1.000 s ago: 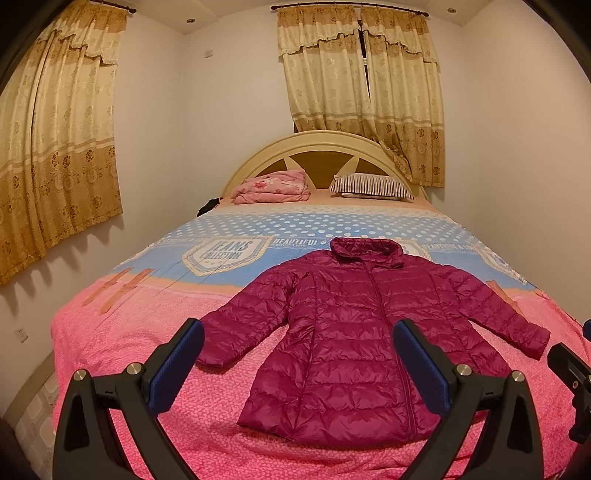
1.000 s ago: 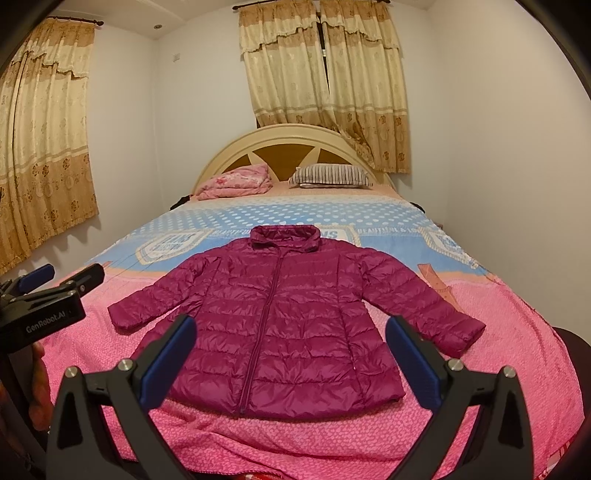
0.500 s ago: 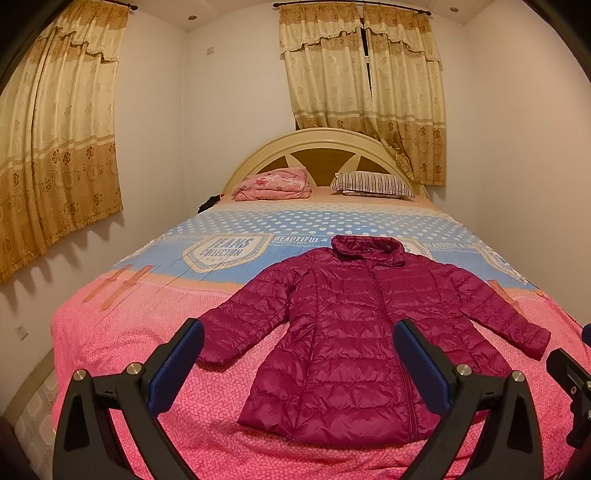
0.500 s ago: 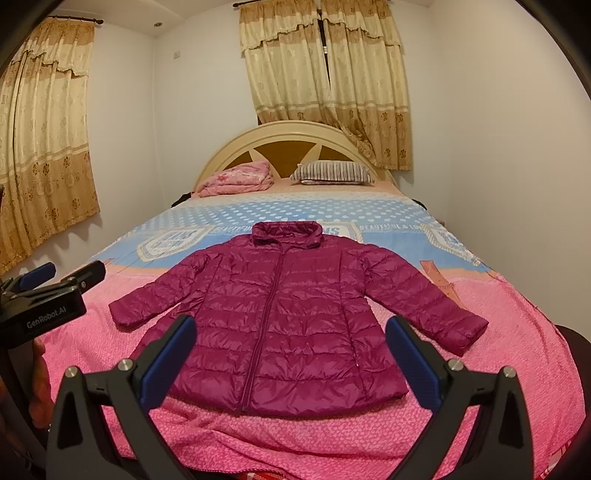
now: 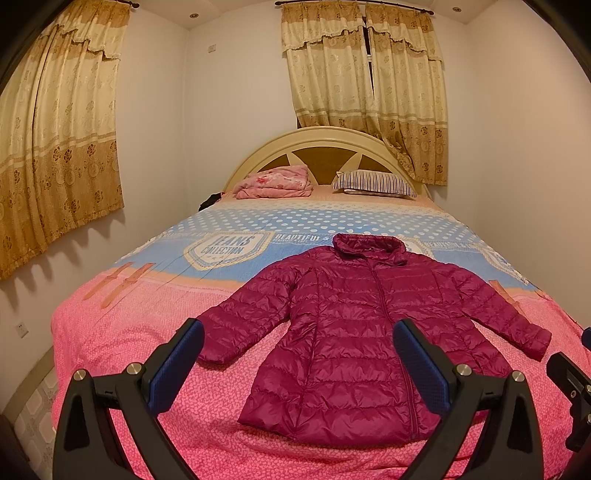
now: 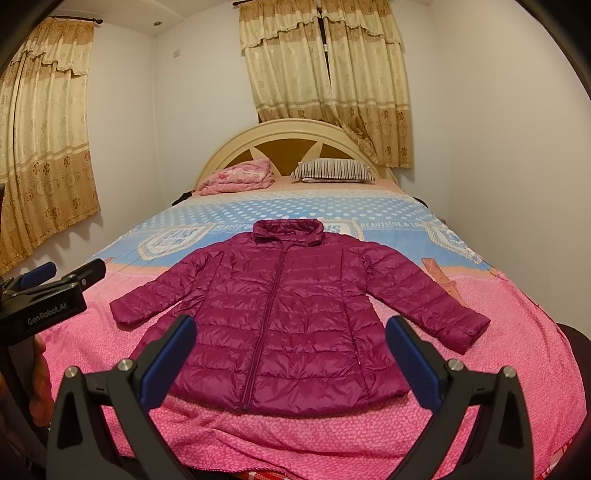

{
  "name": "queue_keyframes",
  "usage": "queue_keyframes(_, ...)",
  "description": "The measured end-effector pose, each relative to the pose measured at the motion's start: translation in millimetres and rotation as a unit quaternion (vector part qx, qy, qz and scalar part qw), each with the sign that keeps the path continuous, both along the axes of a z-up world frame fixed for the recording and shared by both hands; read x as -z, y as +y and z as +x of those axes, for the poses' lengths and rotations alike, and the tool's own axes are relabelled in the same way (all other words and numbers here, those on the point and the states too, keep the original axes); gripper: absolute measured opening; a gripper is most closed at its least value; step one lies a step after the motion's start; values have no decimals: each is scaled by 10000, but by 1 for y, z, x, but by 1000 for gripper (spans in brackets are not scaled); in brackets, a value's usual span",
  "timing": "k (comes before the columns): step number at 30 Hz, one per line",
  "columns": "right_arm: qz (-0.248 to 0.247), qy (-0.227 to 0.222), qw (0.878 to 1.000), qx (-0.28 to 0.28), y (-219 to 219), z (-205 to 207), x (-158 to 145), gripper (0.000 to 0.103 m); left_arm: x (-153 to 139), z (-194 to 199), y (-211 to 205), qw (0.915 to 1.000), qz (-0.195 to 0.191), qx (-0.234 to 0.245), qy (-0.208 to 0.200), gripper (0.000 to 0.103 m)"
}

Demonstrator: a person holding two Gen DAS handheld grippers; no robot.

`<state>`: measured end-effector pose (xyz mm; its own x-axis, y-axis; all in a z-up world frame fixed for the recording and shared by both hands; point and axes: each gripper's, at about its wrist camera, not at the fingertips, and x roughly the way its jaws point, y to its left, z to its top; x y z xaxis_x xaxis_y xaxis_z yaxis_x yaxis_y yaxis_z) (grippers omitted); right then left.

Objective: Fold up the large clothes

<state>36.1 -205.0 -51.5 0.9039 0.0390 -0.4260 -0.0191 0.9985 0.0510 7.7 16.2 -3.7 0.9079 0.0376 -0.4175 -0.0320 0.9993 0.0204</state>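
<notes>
Warm, fairly dim light falls from recessed ceiling lamps (image 5: 194,15), casting scalloped shadows below the left curtain (image 5: 55,122) and a faint sheen on the quilted jacket (image 6: 295,306). Both views stay sharp, though straight lines bow and the corners go black.

Puffer jacket (image 5: 362,332) hem partly hidden behind right finger pad (image 5: 421,365) (left wrist view); dark item (image 5: 211,199) beside headboard unidentifiable.

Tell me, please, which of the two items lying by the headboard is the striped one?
The striped pillow, lying on the right side below the headboard. The other item, the folded pink blanket to its left, has a floral print and no stripes.
</notes>
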Motion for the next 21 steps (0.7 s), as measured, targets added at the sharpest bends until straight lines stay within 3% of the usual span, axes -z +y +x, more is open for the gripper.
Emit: queue_keyframes(21, 233, 138, 9996, -43, -7, 9, 11, 103, 13, 12, 0, 9998, 68, -30, 201, 102)
